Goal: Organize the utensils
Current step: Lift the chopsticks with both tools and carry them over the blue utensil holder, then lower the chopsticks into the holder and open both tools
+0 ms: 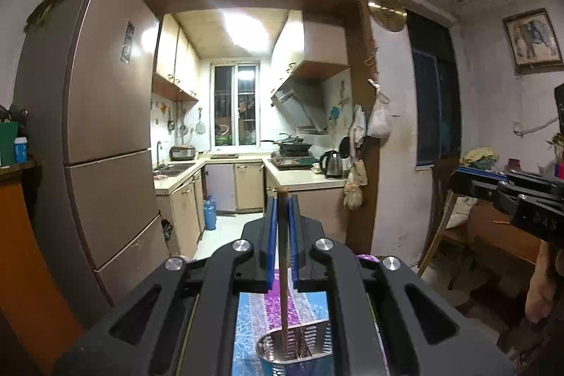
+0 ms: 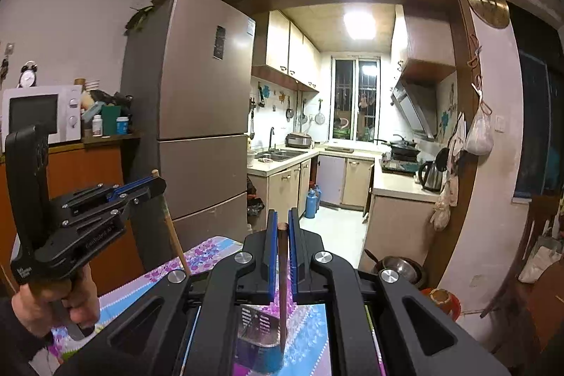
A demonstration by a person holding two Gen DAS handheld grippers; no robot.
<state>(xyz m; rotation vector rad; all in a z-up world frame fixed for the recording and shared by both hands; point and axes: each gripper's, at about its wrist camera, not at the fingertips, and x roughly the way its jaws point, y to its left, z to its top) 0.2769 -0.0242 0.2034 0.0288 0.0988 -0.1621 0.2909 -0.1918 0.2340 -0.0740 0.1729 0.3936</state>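
- Chopstick (image 1: 283, 252) pinched upright between left gripper (image 1: 282, 199) blue pads, lower end inside steel holder (image 1: 296, 349) below.
- Right gripper (image 2: 281, 224) clamps second chopstick (image 2: 282, 284), tip beside holder (image 2: 259, 333).
- Floral tablecloth (image 2: 211, 252) underneath; kitchen beyond.

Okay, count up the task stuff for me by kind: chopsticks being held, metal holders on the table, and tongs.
Wooden chopsticks: 2, one shut in the left tongs, one shut in the right tongs
Metal utensil holder on the floral tablecloth: 1
Tongs: 2
Total: 5
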